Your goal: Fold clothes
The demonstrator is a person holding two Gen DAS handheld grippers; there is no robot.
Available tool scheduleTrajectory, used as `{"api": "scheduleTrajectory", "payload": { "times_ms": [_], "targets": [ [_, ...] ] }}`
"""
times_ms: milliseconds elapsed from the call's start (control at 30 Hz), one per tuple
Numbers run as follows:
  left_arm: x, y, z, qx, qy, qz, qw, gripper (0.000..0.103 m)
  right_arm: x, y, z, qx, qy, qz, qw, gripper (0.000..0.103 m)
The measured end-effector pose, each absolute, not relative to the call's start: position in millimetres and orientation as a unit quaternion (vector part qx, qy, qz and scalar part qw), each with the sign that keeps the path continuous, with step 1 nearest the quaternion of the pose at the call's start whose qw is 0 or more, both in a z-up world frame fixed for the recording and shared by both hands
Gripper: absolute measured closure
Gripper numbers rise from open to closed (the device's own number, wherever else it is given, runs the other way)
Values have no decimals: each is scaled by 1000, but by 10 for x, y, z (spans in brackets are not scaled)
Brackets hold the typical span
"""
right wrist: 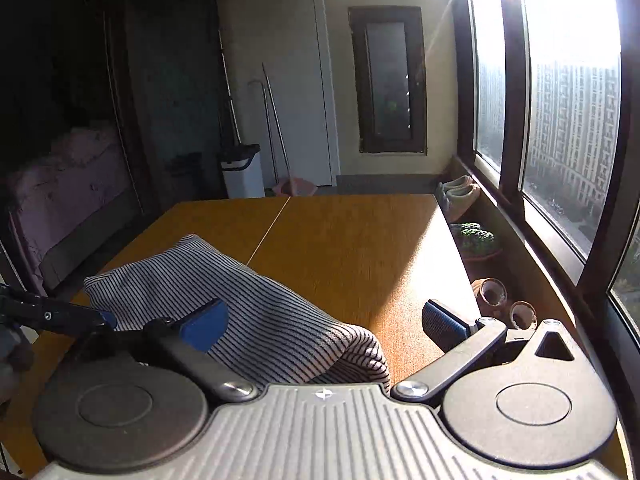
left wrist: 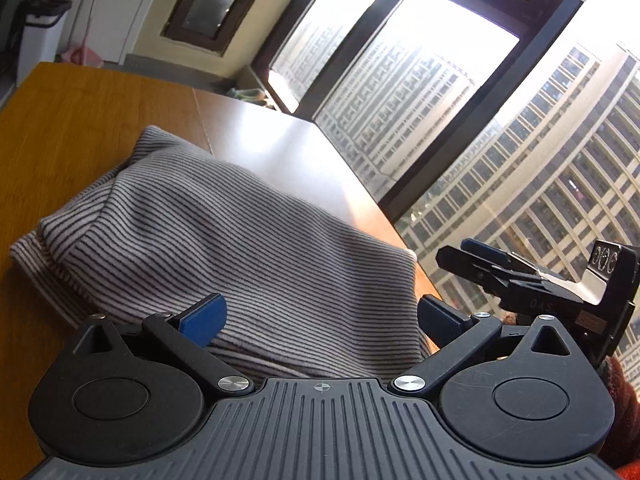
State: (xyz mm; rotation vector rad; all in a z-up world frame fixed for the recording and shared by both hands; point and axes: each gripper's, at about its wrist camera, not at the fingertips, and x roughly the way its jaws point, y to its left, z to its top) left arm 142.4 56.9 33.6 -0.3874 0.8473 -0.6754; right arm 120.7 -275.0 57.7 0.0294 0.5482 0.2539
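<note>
My left gripper (left wrist: pixel 322 320) has its blue-padded fingers (left wrist: pixel 204 318) spread wide apart, gripping nothing, with the striped garment (left wrist: pixel 224 232) lying directly under and ahead of them, filling the lower middle of the left wrist view. My right gripper (right wrist: pixel 326 326) is likewise spread, its left pad (right wrist: pixel 206 326) over the cloth and its right pad (right wrist: pixel 442 322) over bare wood; I cannot tell whether either pad touches the fabric. In the right wrist view the striped garment (right wrist: pixel 224 292) sits in the lower left, a folded bundle of grey with thin dark stripes, one rounded corner bunched just before my palm. It rests on the orange-brown wooden bench (right wrist: pixel 360 240), near its close edge. At the right edge of the left wrist view my right gripper (left wrist: pixel 520 280) shows side-on just beyond the garment's right corner, and in the far left of the right wrist view my left gripper (right wrist: pixel 60 314) pokes in beside the cloth. Beyond the bench a white bin (right wrist: pixel 242 176) stands against the wall, slippers (right wrist: pixel 460 190) and a green plant (right wrist: pixel 478 238) line the sill at right, and through the window (left wrist: pixel 440 100) tall apartment blocks show.
</note>
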Motion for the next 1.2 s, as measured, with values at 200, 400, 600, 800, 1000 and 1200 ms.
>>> {"api": "scheduleTrajectory", "payload": {
  "times_ms": [200, 400, 600, 800, 1000, 1200],
  "targets": [
    [1459, 503, 159, -165, 420, -306, 838, 0, 1618, -2701, 198, -56, 328, 74, 940, 0],
    [1715, 581, 142, -167, 410, -276, 853, 0, 1364, -2728, 37, -13, 344, 90, 935, 0],
    [1981, 571, 159, -152, 400, -251, 868, 0, 1002, -2636, 49, -7, 358, 145, 922, 0],
    [1997, 549, 210, -135, 404, -241, 872, 0, 920, -2462, 166, -51, 347, 170, 921, 0],
    [1799, 551, 303, -77, 390, -263, 879, 0, 921, -2529, 378, -36, 321, 174, 930, 0],
    [1585, 414, 192, 11, 387, -277, 879, 0, 890, -2385, 112, -54, 357, 173, 916, 0]
  ]
}}
